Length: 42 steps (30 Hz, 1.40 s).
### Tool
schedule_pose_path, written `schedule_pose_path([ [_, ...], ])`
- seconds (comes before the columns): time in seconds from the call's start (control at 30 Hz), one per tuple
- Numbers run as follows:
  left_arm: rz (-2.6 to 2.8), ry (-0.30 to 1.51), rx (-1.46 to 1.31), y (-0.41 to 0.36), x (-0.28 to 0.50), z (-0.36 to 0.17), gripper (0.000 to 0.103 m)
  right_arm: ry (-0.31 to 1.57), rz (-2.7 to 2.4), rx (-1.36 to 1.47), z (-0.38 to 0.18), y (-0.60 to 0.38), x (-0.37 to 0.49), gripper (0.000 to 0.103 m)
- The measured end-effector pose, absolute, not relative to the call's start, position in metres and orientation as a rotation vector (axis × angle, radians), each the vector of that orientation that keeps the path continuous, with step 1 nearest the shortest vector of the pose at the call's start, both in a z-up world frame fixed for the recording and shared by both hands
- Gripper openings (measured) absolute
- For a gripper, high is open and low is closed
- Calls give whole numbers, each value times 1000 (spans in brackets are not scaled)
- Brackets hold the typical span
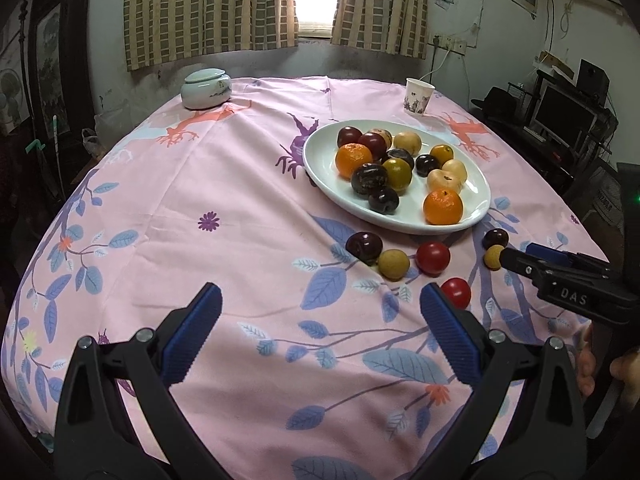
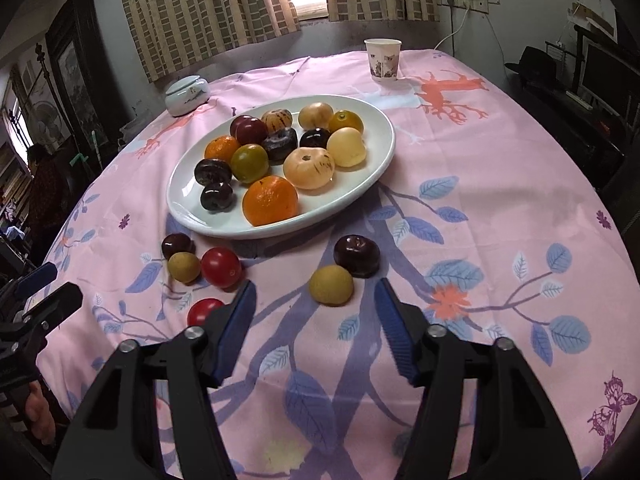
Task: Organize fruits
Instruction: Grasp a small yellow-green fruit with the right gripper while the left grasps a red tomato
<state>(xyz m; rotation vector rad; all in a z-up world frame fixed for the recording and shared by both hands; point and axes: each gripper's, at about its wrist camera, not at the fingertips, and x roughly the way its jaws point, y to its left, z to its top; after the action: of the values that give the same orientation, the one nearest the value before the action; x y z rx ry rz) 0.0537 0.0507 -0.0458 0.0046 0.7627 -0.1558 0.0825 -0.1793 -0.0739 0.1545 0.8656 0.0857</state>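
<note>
a round table under a pink tablecloth (image 1: 224, 184) printed with blue leaves carries a white oval plate (image 2: 188, 204) heaped with fruit: two oranges, dark plums, pale yellow-cream fruits and a green-yellow one. the front orange (image 2: 271, 201) sits near the plate's near rim.

six loose fruits lie on the cloth in front of the plate. in the right wrist view a dark plum (image 2: 357, 255) rests just beyond a small yellow-green fruit (image 2: 331, 285), the two almost touching. to their left sits a tight cluster: a smaller dark plum (image 2: 176, 243), a second yellow-green fruit (image 2: 183, 267) and a red fruit (image 2: 221, 267), each touching its neighbour. a second red fruit (image 2: 205, 309) lies nearer, partly hidden behind the right gripper's left finger.

the right gripper (image 2: 316, 304) hangs low over the cloth with its blue-padded jaws apart and nothing between the pads; the small yellow-green fruit lies just ahead of the gap, not touched. the left gripper (image 1: 320, 304) also stands released, jaws wide and empty over bare cloth, with the nearer red fruit just beside its right finger (image 1: 448, 328).

at the far edge of the table stand a lidded ceramic jar (image 1: 205, 89) and a paper cup (image 1: 419, 96), well apart. striped curtains (image 1: 208, 8) frame a bright window behind.
</note>
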Motion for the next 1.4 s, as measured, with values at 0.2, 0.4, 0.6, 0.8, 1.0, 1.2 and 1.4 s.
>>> schedule_pose_path([
  [0.2,-164,781,-20,61,60,-54,101,953,26,108,-92,-170,105,44],
  [0.4,-189,793,0,47,61,-57,101,955,18,115,-95,-174,109,28],
  [0.6,-247,801,69,9,56,-62,101,905,26,128,-77,-189,72,28],
  [0.8,-294,825,149,-39,63,-72,100,876,7,208,-73,-226,38,29],
  [1.0,-313,877,166,-67,80,-88,75,867,23,264,-75,-246,25,29],
  [1.2,-315,926,155,-69,87,-103,30,871,42,290,-78,-252,21,28],
  [1.4,-336,908,128,-61,71,-91,29,870,61,279,-75,-242,18,29],
])
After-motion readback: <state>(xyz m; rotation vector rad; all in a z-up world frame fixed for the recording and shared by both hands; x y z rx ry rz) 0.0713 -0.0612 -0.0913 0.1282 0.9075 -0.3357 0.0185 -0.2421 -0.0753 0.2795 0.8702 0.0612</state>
